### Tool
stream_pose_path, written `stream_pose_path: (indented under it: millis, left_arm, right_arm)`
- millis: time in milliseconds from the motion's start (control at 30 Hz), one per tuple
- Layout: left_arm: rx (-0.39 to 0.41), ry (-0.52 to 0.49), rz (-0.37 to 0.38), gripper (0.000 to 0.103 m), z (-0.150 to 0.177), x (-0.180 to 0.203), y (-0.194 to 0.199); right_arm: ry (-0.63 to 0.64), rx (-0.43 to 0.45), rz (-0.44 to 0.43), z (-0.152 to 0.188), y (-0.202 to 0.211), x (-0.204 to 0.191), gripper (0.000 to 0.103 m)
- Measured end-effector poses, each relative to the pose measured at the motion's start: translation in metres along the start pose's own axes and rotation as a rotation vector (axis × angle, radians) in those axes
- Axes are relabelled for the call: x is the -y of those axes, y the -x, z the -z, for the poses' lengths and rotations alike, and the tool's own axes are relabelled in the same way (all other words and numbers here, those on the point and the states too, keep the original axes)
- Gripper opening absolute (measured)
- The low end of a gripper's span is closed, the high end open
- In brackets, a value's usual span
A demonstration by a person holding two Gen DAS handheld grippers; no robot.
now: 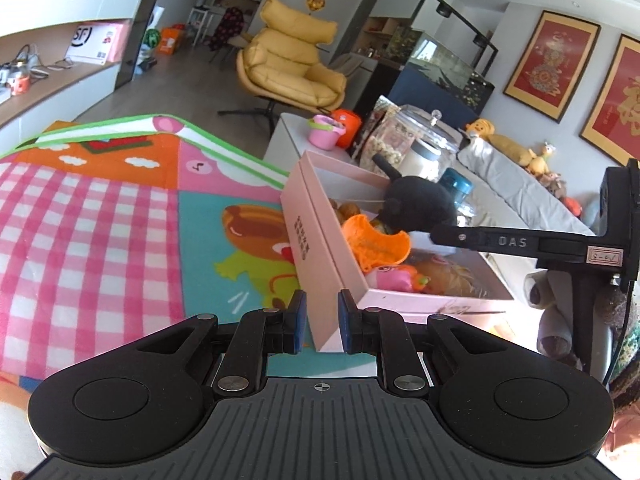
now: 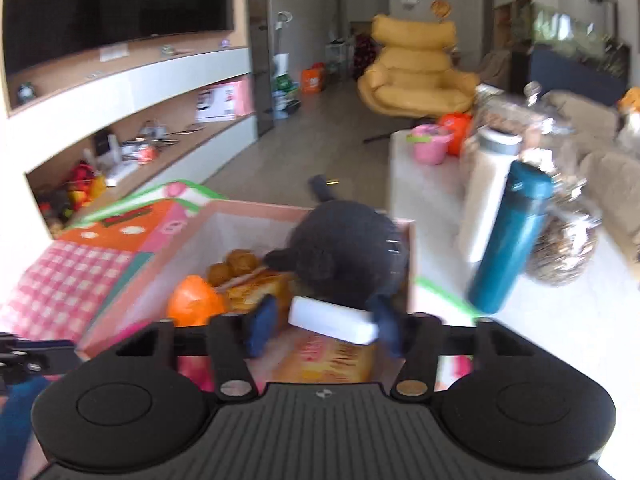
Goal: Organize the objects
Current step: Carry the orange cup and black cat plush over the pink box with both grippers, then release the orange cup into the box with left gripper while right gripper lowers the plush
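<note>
Here the right gripper (image 2: 324,326) hangs over the pink box (image 1: 316,216), jaws clamping a white block (image 2: 332,320); left gripper (image 1: 322,320) empty, jaws parted.

Left wrist view low beside pink box (image 1: 320,248), right wrist view close above it (image 2: 120,308), both facing armchair (image 1: 292,64).

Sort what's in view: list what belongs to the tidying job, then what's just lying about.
Part of the job:
pink box
white block held in the right tool
black plush toy
orange toy
left tool

Lying about:
yellow armchair
teal bottle
glass jar
pink toy bucket
</note>
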State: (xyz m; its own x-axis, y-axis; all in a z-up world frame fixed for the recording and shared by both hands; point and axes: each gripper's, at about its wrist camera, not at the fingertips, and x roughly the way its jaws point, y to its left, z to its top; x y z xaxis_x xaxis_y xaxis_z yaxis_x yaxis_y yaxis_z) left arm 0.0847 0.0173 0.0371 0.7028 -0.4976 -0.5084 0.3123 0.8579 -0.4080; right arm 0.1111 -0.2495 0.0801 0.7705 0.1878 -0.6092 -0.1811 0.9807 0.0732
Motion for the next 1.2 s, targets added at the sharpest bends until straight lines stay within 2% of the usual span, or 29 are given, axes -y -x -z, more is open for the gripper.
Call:
stream_pose_path:
  millis: [67,200,300,400,433,467,533,567,600,733,767,833,933,1100,1200]
  left_arm:
    - [0.003,-0.001,0.003,0.018,0.0,0.003,0.001]
    - [0.003,-0.007,0.009,0.018,0.002,0.003,0.007]
    - [0.006,-0.012,0.002,0.018,0.003,0.002,0.01]
    - [0.007,-0.002,0.002,0.018,0.003,0.0,0.009]
    - [0.006,0.005,0.003,0.018,0.004,-0.001,0.008]
    - [0.004,0.01,0.004,0.018,0.004,-0.001,0.008]
    - [-0.002,0.017,0.008,0.018,0.006,-0.001,0.008]
    - [-0.005,0.018,0.013,0.018,0.008,-0.001,0.008]
    - [-0.007,0.018,0.018,0.018,0.009,-0.001,0.009]
    - [-0.009,-0.001,0.025,0.018,0.011,-0.003,0.013]
    - [-0.006,-0.008,0.024,0.018,0.011,-0.003,0.013]
    - [0.001,-0.011,0.021,0.018,0.011,-0.005,0.015]
    - [0.01,0.008,0.022,0.018,0.01,-0.012,0.018]
    - [0.011,0.034,0.036,0.018,0.012,-0.015,0.014]
    - [0.001,0.044,0.06,0.018,0.015,-0.012,0.012]
  right_arm:
    - [0.034,-0.012,-0.026,-0.001,-0.003,-0.016,0.034]
    - [0.079,-0.067,-0.183,0.004,0.003,-0.043,0.034]
    - [0.153,-0.045,-0.192,0.009,0.019,-0.058,0.034]
    - [0.202,0.019,-0.118,0.0,0.034,-0.058,0.038]
    - [0.194,0.045,-0.079,-0.008,0.036,-0.052,0.048]
    - [0.167,0.064,-0.037,-0.017,0.034,-0.046,0.063]
    - [0.124,0.076,0.052,-0.034,0.021,-0.032,0.079]
    - [0.119,0.057,0.105,-0.042,0.009,-0.026,0.084]
    - [0.109,0.03,0.142,-0.047,-0.005,-0.02,0.084]
    - [0.102,-0.086,0.166,-0.049,-0.053,-0.012,0.084]
    - [0.125,-0.104,0.19,-0.046,-0.061,-0.015,0.082]
    - [0.157,-0.123,0.237,-0.043,-0.07,-0.02,0.071]
    - [0.113,-0.071,0.187,-0.052,-0.046,-0.019,0.067]
    - [0.038,0.022,0.001,-0.081,0.019,-0.019,0.067]
    - [-0.024,-0.042,-0.131,-0.088,0.024,-0.018,0.068]
